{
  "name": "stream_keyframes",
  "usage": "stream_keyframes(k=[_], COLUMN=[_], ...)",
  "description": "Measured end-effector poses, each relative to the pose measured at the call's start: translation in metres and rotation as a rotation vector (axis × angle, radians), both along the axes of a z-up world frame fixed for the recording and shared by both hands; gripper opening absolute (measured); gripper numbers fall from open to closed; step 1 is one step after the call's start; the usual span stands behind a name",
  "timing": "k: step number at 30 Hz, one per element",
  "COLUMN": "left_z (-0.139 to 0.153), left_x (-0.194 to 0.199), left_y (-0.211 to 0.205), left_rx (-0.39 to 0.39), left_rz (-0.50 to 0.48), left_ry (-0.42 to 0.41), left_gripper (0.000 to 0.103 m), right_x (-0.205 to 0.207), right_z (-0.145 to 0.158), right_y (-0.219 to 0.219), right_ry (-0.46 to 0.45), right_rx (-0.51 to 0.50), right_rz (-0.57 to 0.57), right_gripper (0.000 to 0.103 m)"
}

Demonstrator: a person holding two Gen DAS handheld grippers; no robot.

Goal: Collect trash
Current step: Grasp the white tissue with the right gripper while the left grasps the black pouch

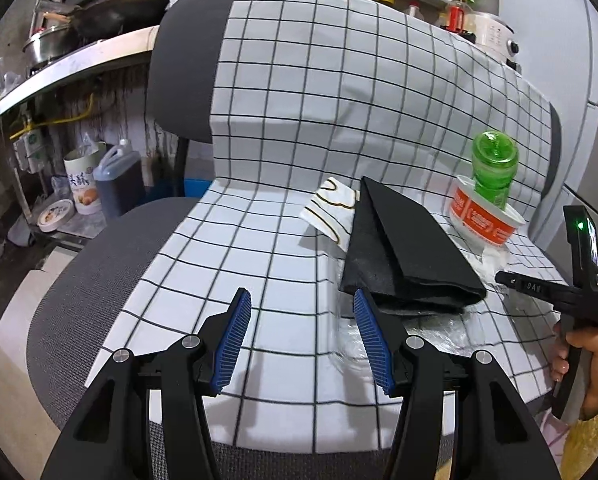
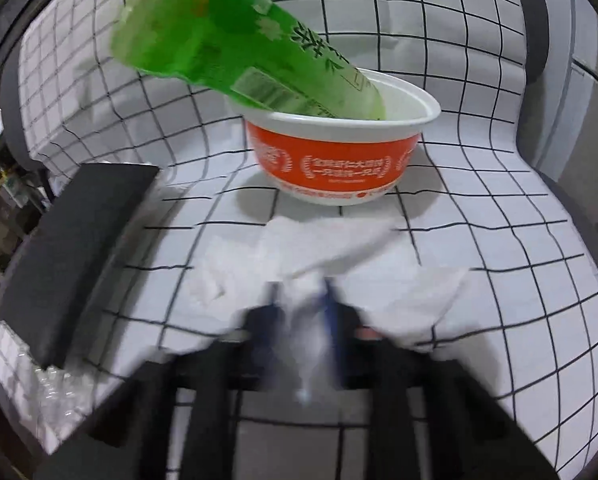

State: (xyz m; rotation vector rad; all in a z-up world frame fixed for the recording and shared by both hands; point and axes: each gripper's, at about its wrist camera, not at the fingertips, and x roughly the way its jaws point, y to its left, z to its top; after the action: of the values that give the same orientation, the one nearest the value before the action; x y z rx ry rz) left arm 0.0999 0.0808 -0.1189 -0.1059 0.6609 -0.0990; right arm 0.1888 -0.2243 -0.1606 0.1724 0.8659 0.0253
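Crumpled white tissue sits directly between the fingers of our right claw, which is pinched closed on a fold of it; the view there is blurred, so we cannot confirm how much paper the grip has. Just ahead of that claw stands the orange bowl, with the green bottle leaning in it. To its left lies the folded black cloth on clear plastic wrap.

Our left claw hangs about half open and holds nothing. Its right finger is near the cloth edge, over the checked cover draped on the chair. A white wrapper with gold lines lies beyond it.

Risks, as we judge them:
- A thin pinch may tear the tissue or leave part behind.
- Dragging the tissue forward could nudge the bowl and tip the leaning bottle.
- The loose cover may bunch or slide if snagged.
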Motion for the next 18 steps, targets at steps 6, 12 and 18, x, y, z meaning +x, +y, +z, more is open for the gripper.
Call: stream_keyframes(k=[6,12,18], left_z=[0.005,0.011,0.010], left_x=[-0.002,-0.004,0.012], left_y=[-0.017,-0.064,-0.111], left_rx=[-0.032,0.059,0.157], left_rz=[-0.079,-0.210,-0.347], left_ry=[0.001,-0.069,-0.086], left_gripper=[0.060,0.060,0.070], right_x=[-0.050,-0.093,-0.106], right_z=[0.041,0.059,0.055], right_y=[0.003,-0.001,-0.013], right_ry=[-0.150,-0.194,-0.190], right_rx=[-0.089,-0.122,-0.062], right_rz=[0.023,0.045,0.022], right_gripper=[0.003,0.003,0.004])
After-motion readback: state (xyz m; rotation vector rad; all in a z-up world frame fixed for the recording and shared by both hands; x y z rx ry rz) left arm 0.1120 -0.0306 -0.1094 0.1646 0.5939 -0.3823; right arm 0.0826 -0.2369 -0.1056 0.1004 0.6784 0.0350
